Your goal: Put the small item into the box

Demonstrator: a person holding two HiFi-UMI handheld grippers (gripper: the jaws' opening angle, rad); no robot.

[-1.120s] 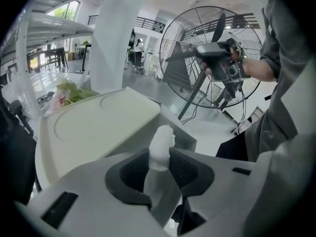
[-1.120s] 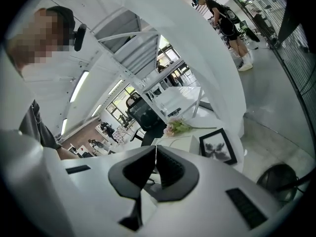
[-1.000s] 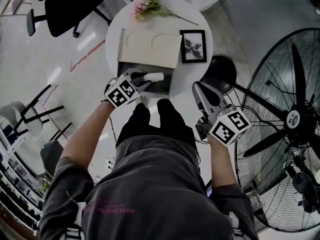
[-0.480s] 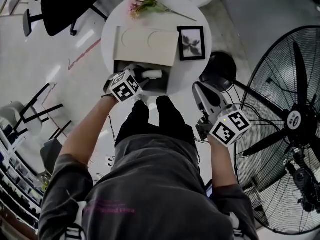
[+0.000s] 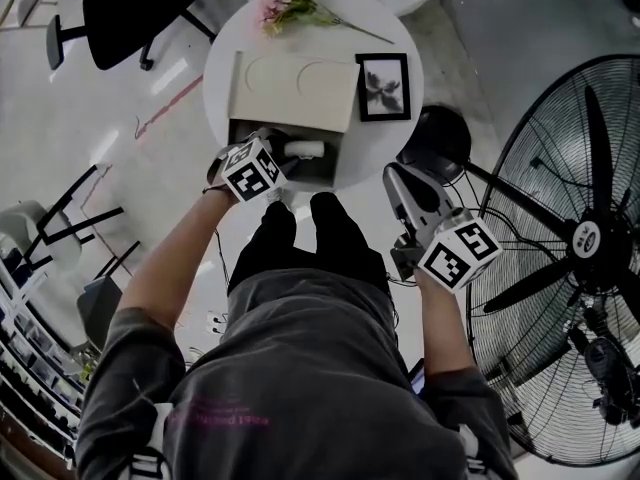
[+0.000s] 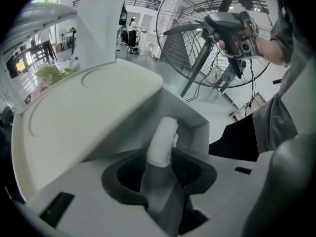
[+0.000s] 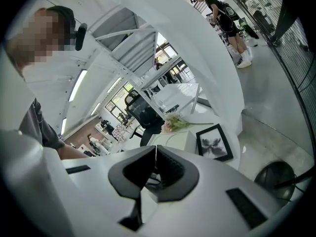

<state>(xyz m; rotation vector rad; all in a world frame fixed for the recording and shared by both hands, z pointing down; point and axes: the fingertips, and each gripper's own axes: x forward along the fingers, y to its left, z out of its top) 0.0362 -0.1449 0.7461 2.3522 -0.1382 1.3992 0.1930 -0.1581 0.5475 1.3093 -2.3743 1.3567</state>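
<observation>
On the round white table (image 5: 390, 28) stands an open box (image 5: 335, 160) with its cream lid (image 5: 295, 90) folded back. The small item (image 5: 306, 149), a white roll, pokes out over the box's dark inside. My left gripper (image 5: 284, 152) reaches into the box from the near left. In the left gripper view the small item (image 6: 163, 138) stands between the jaws of the left gripper (image 6: 160, 158), which are opening, with the box's grey wall (image 6: 200, 127) behind and the lid (image 6: 84, 115) at left. My right gripper (image 5: 397, 176) hangs shut and empty off the table's near right edge.
A black picture frame (image 5: 384, 87) lies right of the box and pink flowers (image 5: 285, 8) at the table's far side. A large standing fan (image 5: 570, 258) fills the right. A black stool (image 5: 440, 143) sits by the table and an office chair (image 5: 130, 13) at far left.
My left gripper has moved forward with the small item, from the table's near edge into the open box. The right gripper has stayed where it was.
</observation>
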